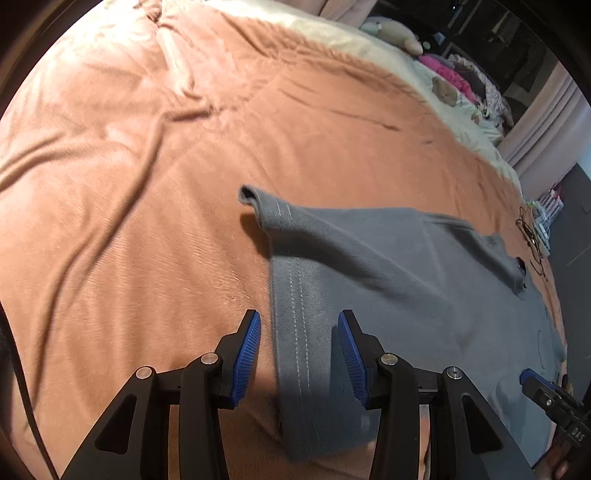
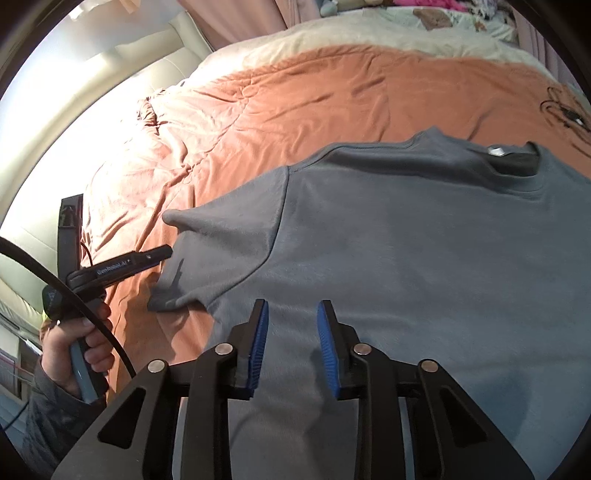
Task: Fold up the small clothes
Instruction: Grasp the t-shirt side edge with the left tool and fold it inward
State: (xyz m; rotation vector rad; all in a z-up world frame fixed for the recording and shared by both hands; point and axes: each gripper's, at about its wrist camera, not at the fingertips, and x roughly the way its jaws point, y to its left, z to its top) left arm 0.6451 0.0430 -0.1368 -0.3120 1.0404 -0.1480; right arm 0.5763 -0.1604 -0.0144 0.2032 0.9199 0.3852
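Observation:
A grey T-shirt lies spread on an orange-brown bed cover, collar at the far right, left sleeve sticking out. In the left wrist view the shirt shows its stitched sleeve hem. My left gripper is open, its blue pads astride the sleeve hem just above the cloth; it also shows in the right wrist view at the sleeve edge. My right gripper is open and empty over the shirt's body near the armpit; it also shows in the left wrist view.
A cream sheet with plush toys and pink clothes lies at the bed's far end. A black cable tangle lies on the cover beyond the collar. A padded cream headboard stands at the left.

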